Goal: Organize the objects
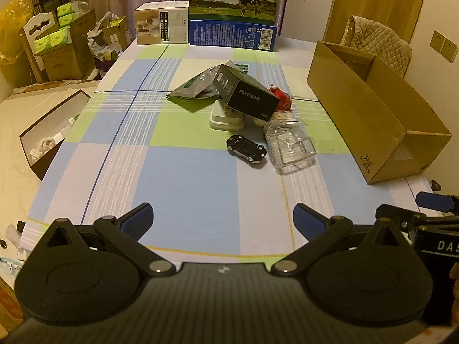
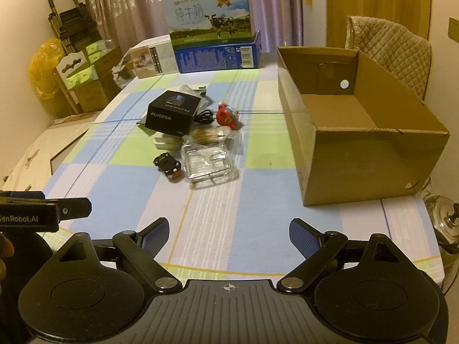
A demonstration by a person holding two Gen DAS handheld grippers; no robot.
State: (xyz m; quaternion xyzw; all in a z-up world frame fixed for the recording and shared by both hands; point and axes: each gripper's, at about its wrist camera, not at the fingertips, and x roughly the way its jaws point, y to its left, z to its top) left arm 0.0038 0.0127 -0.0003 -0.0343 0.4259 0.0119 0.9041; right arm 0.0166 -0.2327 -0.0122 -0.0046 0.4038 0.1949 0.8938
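Both grippers hover low over the near end of the checked tablecloth [image 2: 218,200], empty. The left gripper [image 1: 223,223] has its blue-padded fingers [image 1: 137,218] spread wide, touching nothing; the right gripper [image 2: 229,236] is spread just as wide, also touching nothing. The open cardboard box [image 2: 373,149] stands at the right edge of the cloth, and what shows of its inside is bare (the near corner is hidden by its wall). Left of the box, apart from it, lies the clutter: a black carton [image 2: 172,114] propped on a white case [image 1: 226,119], a red toy [image 2: 226,117], a clear plastic tray [image 2: 208,163], a black toy car [image 2: 167,166], and a foil pouch [image 1: 195,86] behind the carton.
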